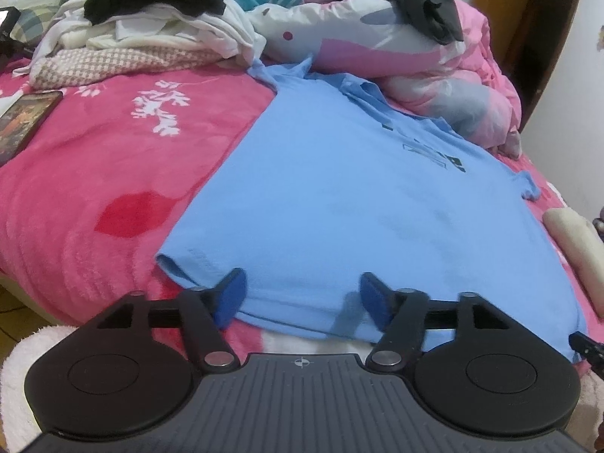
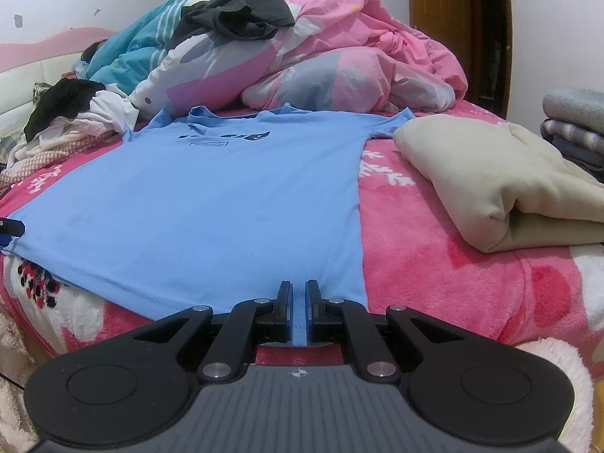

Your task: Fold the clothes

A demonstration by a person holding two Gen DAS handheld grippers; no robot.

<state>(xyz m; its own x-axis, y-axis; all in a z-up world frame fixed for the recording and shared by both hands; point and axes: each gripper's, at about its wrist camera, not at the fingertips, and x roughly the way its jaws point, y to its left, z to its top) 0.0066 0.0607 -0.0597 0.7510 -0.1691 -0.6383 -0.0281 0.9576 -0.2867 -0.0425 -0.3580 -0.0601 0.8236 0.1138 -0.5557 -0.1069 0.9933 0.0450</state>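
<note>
A light blue T-shirt (image 1: 339,196) (image 2: 196,204) lies spread flat on the pink bed cover, print side up, collar toward the far end. My left gripper (image 1: 300,296) is open, its blue-padded fingers (image 1: 230,298) straddling the shirt's near hem by the left corner, nothing pinched between them. My right gripper (image 2: 299,302) is shut on the hem near the shirt's right corner, with a strip of blue cloth between its pads. The right gripper's tip shows at the right edge of the left wrist view.
A folded beige garment (image 2: 490,188) lies right of the shirt. A pile of unfolded clothes (image 1: 143,30) sits at the far left, a bunched pink duvet (image 2: 339,75) with a dark garment (image 2: 241,11) behind. A phone (image 1: 22,120) rests on the pink cover (image 1: 94,188).
</note>
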